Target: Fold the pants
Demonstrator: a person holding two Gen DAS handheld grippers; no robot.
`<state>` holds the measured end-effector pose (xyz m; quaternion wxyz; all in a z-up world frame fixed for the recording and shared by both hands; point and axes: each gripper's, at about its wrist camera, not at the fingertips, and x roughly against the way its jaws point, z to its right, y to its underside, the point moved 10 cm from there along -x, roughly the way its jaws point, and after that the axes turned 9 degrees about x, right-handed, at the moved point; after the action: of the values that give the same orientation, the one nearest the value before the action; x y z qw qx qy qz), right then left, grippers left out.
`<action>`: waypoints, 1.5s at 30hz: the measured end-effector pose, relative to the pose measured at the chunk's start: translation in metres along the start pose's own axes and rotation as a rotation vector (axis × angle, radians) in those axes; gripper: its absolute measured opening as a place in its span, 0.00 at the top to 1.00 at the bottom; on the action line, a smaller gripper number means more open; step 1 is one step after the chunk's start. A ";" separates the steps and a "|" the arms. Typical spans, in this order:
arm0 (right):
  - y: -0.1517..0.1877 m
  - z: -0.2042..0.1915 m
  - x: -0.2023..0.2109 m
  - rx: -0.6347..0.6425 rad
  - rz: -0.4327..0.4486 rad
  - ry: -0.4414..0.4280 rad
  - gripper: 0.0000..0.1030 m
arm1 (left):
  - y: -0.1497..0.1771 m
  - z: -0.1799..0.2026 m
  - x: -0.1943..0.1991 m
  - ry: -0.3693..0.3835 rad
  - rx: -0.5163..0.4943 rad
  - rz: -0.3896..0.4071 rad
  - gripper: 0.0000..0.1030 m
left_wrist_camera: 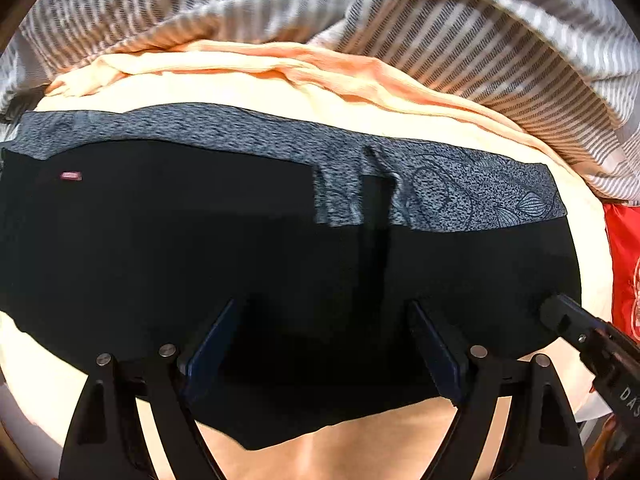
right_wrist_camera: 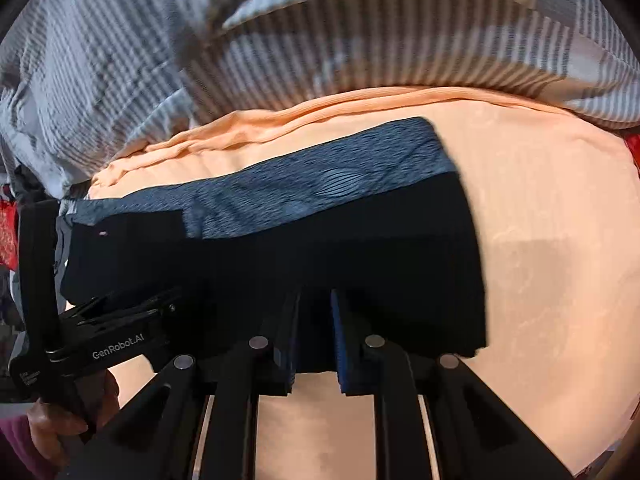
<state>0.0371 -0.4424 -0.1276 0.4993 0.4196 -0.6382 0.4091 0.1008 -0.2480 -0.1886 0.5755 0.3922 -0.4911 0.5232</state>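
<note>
Black pants [left_wrist_camera: 200,240] [right_wrist_camera: 320,248] with a grey patterned waistband [left_wrist_camera: 280,136] [right_wrist_camera: 320,176] lie folded flat on a peach sheet [left_wrist_camera: 240,88] [right_wrist_camera: 560,240]. My left gripper [left_wrist_camera: 324,308] points down over the near half of the black cloth, open wide, with nothing pinched between its fingers. In the right wrist view it shows at the left [right_wrist_camera: 120,304], held by a hand [right_wrist_camera: 60,416]. My right gripper [right_wrist_camera: 316,296] stands at the pants' near edge, its jaws narrow with black cloth filling the gap. The left wrist view shows its tip [left_wrist_camera: 554,310] on the pants' right end.
A rumpled grey-and-white striped duvet [left_wrist_camera: 480,40] [right_wrist_camera: 360,60] is heaped along the far side of the sheet. Something red [left_wrist_camera: 624,260] [right_wrist_camera: 8,232] lies beyond the sheet's edge. Bare peach sheet stretches to the right of the pants in the right wrist view.
</note>
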 end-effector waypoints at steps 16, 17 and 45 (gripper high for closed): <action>0.015 0.003 -0.023 -0.022 0.028 0.056 0.58 | -0.019 -0.003 -0.015 -0.023 -0.057 0.010 0.15; 0.016 -0.001 -0.020 -0.001 0.028 0.048 0.57 | -0.016 -0.009 -0.010 -0.033 -0.051 0.004 0.15; 0.058 -0.267 -0.049 0.075 -0.075 -0.295 0.55 | -0.087 -0.285 0.082 0.017 0.098 0.096 0.15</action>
<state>0.0679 -0.1662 -0.1371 0.3989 0.5172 -0.6727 0.3477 0.2281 0.0322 -0.1633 0.5338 0.3917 -0.4783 0.5770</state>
